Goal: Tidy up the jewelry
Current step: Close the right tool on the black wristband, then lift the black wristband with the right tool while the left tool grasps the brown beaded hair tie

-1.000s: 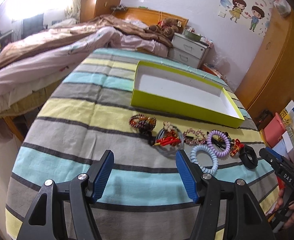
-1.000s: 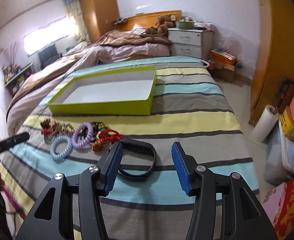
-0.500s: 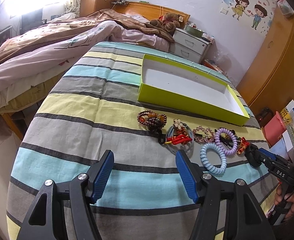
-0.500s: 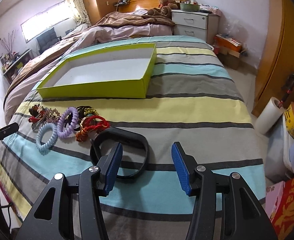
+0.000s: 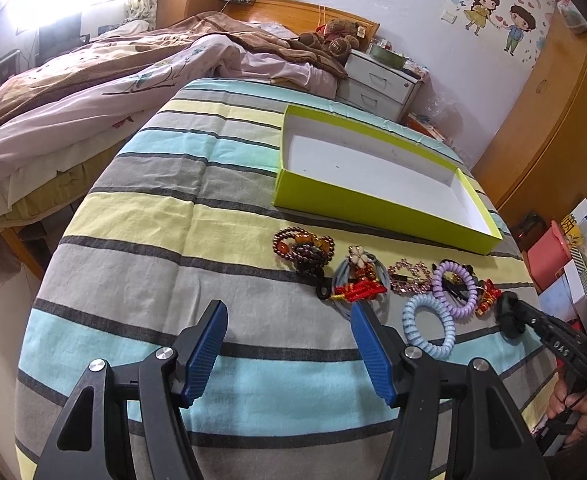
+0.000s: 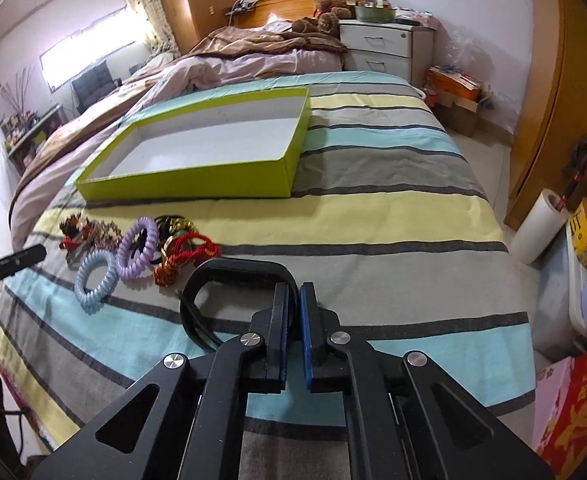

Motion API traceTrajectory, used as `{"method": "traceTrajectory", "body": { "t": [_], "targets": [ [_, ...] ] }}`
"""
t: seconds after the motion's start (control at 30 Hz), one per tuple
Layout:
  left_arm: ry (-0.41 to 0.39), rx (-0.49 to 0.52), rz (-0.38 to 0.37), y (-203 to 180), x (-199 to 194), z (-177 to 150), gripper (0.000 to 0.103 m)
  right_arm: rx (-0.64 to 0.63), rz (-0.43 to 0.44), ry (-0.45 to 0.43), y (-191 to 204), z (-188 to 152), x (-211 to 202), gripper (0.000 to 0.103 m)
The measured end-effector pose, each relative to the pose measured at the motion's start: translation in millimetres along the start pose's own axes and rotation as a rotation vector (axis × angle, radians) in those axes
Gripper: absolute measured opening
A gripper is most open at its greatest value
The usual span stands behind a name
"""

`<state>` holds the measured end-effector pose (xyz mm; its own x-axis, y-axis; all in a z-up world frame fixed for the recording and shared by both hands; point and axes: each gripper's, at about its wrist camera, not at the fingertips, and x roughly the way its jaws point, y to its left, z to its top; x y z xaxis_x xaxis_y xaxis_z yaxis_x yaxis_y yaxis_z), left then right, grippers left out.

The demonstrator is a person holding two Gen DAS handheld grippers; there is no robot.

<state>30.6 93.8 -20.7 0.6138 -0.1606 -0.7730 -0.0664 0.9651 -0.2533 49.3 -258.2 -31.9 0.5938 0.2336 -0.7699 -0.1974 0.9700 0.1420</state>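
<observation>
Two handheld grippers are working over a striped bedspread (image 5: 221, 216) where a row of jewelry is waiting to be sorted. Far left, the left gripper (image 5: 289, 354) is hovering with its jaws standing wide apart and nothing between them. Ahead of it, a beaded bracelet (image 5: 303, 245), a red-tasselled charm (image 5: 359, 290), a blue coil band (image 6: 95, 276) and a purple coil band (image 6: 138, 249) are lying in a loose, partly overlapping cluster. Farther right, the right gripper (image 6: 292, 292) is pinching the near side of a black wristband (image 6: 229, 270), its pads clamped on the strap. That hold looks thin: the band is sitting near the fingertips and could slip or swing loose during a lift, possibly dragging the red cord (image 6: 191, 246) lying just beside it. Beyond the row, the yellow-green box (image 6: 189, 186) is sitting open and completely empty.
</observation>
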Motion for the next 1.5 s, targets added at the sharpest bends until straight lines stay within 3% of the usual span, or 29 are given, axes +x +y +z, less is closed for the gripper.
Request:
{"method": "traceTrajectory", "body": {
  "t": [0.2,0.63,0.93,1.1,1.5],
  "targets": [
    [0.021,0.005,0.030,-2,12,14,0.063,0.074,0.023,-0.045,-6,9,-9,0.005],
    [0.063,0.040,0.130,-20,46,36,0.061,0.092,0.090,-0.073,-7,29,-6,0.005],
    [0.082,0.078,0.207,-36,51,36,0.038,0.089,0.118,-0.104,-12,38,-12,0.005],
    [0.043,0.072,0.171,-33,43,25,0.029,0.093,0.098,-0.094,-6,34,-16,0.005],
    [0.010,0.125,0.035,-26,25,23,0.026,0.130,0.041,-0.141,20,35,-28,0.005]
  ]
}}
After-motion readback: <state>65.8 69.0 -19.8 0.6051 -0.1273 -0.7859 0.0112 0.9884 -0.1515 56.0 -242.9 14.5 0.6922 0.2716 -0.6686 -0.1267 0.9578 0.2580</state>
